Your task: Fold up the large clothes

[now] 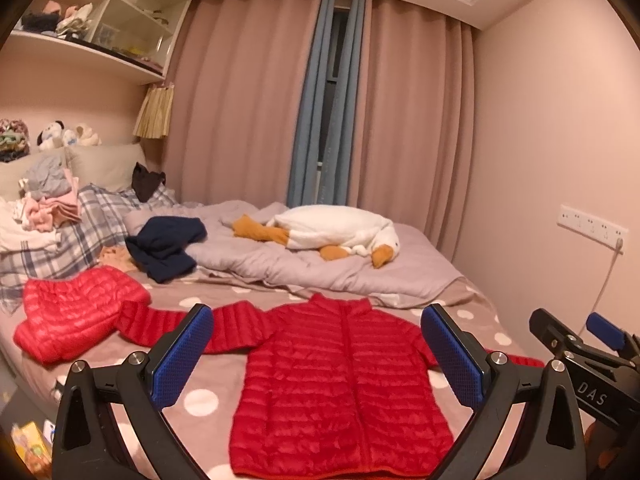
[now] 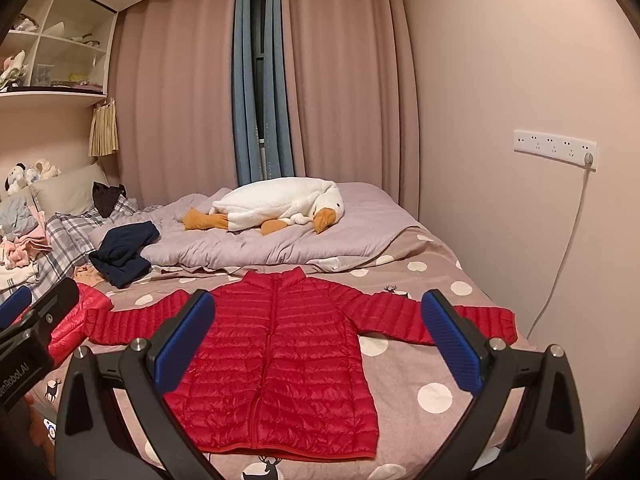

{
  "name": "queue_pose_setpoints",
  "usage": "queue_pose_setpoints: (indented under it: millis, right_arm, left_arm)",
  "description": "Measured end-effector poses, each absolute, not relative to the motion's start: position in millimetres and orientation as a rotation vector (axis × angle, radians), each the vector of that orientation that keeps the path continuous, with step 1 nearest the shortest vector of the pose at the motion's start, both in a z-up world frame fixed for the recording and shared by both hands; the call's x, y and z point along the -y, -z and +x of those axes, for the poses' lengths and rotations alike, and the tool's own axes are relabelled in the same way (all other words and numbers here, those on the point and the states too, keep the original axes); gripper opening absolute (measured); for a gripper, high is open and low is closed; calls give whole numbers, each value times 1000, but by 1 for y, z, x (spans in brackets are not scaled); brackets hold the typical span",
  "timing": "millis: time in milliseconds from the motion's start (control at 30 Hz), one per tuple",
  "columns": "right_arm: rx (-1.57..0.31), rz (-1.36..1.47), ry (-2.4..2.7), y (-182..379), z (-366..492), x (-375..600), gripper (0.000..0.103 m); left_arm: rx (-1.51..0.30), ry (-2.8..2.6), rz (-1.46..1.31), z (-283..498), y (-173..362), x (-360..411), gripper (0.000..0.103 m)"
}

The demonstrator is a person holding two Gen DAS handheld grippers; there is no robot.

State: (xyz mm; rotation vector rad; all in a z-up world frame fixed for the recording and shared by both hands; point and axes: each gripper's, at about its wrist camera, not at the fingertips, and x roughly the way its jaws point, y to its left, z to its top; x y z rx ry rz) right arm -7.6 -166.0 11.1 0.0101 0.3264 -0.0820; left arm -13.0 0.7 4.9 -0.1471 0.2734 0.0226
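Observation:
A red quilted down jacket (image 1: 340, 384) (image 2: 280, 360) lies flat on the bed, front up, zipped, both sleeves spread out sideways. My left gripper (image 1: 320, 356) hovers above its near part, open, with nothing between the blue pads. My right gripper (image 2: 320, 340) also hangs open over the jacket's body, holding nothing. In the left wrist view the right gripper (image 1: 576, 332) shows at the right edge; in the right wrist view the left gripper (image 2: 32, 308) shows at the left edge. A second red down garment (image 1: 76, 312) lies crumpled to the left.
The bed has a polka-dot sheet (image 2: 420, 380) and a bunched lilac duvet (image 1: 320, 256) with a white goose plush (image 1: 340, 232) on it. A navy garment (image 1: 164, 248), plaid cloth and piled clothes (image 1: 44, 204) lie left. A wall with a socket strip (image 2: 556, 148) and cable stands right.

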Motion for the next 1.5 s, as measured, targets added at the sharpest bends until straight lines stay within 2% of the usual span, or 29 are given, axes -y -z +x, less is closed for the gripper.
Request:
queue_pose_setpoints:
  millis: [1500]
  right_arm:
    - [-303, 12, 80, -11, -14, 165, 103]
  left_arm:
    - [-250, -26, -120, -15, -7, 6, 102]
